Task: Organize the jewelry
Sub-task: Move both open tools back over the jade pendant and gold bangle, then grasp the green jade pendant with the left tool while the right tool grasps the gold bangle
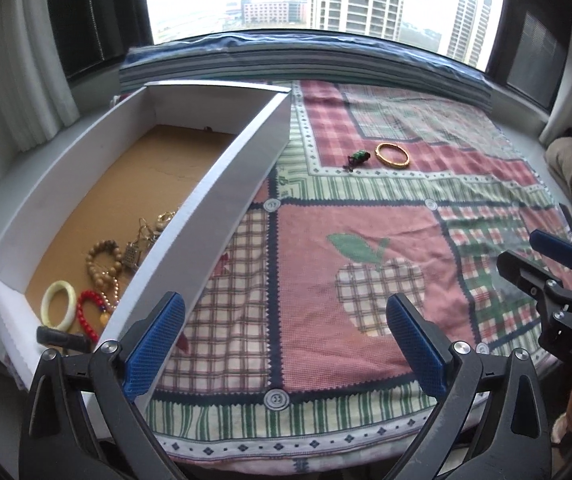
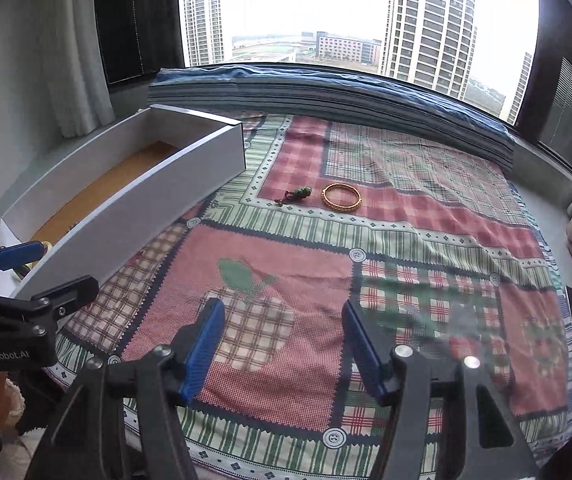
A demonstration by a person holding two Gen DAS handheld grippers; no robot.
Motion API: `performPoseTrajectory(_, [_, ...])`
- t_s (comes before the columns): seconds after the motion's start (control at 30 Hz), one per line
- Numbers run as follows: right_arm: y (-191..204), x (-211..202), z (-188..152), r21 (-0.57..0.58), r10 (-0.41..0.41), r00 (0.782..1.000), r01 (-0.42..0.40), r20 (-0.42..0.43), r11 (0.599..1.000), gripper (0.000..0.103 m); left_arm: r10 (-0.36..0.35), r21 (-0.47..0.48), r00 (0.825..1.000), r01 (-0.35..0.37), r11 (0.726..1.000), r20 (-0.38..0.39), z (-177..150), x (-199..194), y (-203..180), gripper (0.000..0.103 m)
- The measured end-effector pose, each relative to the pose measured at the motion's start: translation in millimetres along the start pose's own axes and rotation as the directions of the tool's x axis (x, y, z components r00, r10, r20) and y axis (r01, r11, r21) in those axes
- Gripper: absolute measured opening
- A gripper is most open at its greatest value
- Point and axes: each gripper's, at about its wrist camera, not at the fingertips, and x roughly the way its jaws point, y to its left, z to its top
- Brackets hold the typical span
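the left gripper point(image 1: 286, 344) is seen nearest, jaws wide and empty over the patterned cloth point(image 1: 326, 248). the right gripper point(image 2: 280, 344) is held partly open, also empty. a white box point(image 1: 222, 184) is noted at ten o'clock, with bracelets point(image 1: 98, 280) already laid in its near end. a gold bangle point(image 2: 342, 197) and a small green piece point(image 2: 298, 194) are left on the cloth at twelve o'clock, just beside each other. it is judged that the bangle is best taken across its rim, pads lowered close to the cloth, without the green piece being nudged.
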Motion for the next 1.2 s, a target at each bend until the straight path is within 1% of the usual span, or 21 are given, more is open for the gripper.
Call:
performPoseTrajectory(0.23, [-4.1,5.9,-1.5,0.01,0.004,1.0,-0.004,0.001,1.0,0.062,-0.012,-0.003,1.0,0.012,1.0,-0.024,4.2,10.7,-4.6,0.101])
performPoseTrajectory(0.33, [-5.8,8.9,0.3,0.011,0.005,1.0,-0.005,-0.002,1.0,0.062,-0.016,0.004,1.0,0.016,1.0,-0.023,9.3,14.3,-8.4,0.101])
performPoseTrajectory(0.43, [-7.5,12.2,4.0,0.014,0.001,1.0,0.0,-0.003,1.0,0.062,-0.018,0.011,1.0,0.018,1.0,-0.018,16.0,19.7,-11.9,0.101])
performPoseTrajectory(0.6, [-11.8,20.6,9.4,0.024,0.008,1.0,-0.007,-0.019,1.0,0.062,-0.026,0.024,0.999,0.027,0.999,-0.03,27.8,34.0,-16.9,0.101])
performPoseTrajectory(0.73, [-16.0,30.0,15.8,0.017,0.024,0.999,-0.024,-0.035,1.0,0.062,-0.036,0.046,0.999,0.037,0.998,-0.04,45.6,51.3,-23.2,0.101])
performPoseTrajectory(0.87, [-26.9,44.8,29.9,0.014,0.013,0.999,-0.013,-0.051,1.0,0.062,-0.045,0.037,0.997,0.047,0.998,-0.057,68.3,76.8,-27.1,0.101])
performPoseTrajectory(0.97, [-39.7,59.5,41.6,0.035,0.033,0.997,-0.031,-0.072,0.999,0.062,-0.049,0.048,0.996,0.053,0.997,-0.08,83.6,100.9,-33.4,0.101])
performPoseTrajectory(1.03, [-49.1,74.7,51.7,0.048,0.052,0.994,-0.047,-0.095,0.998,0.062,-0.064,0.07,0.992,0.072,0.995,-0.113,96.2,122.8,-42.0,0.101])
performPoseTrajectory(1.1, [-60.6,93.7,64.9,0.065,0.068,0.99,-0.06,-0.122,0.996,0.062,-0.093,0.097,0.984,0.109,0.989,-0.15,111.1,147.0,-52.7,0.101])
performPoseTrajectory(1.2, [-85.2,129.1,86.3,0.129,0.09,0.98,-0.068,-0.18,0.989,0.062,-0.156,0.133,0.962,0.189,0.973,-0.224,133.0,186.8,-68.9,0.101])
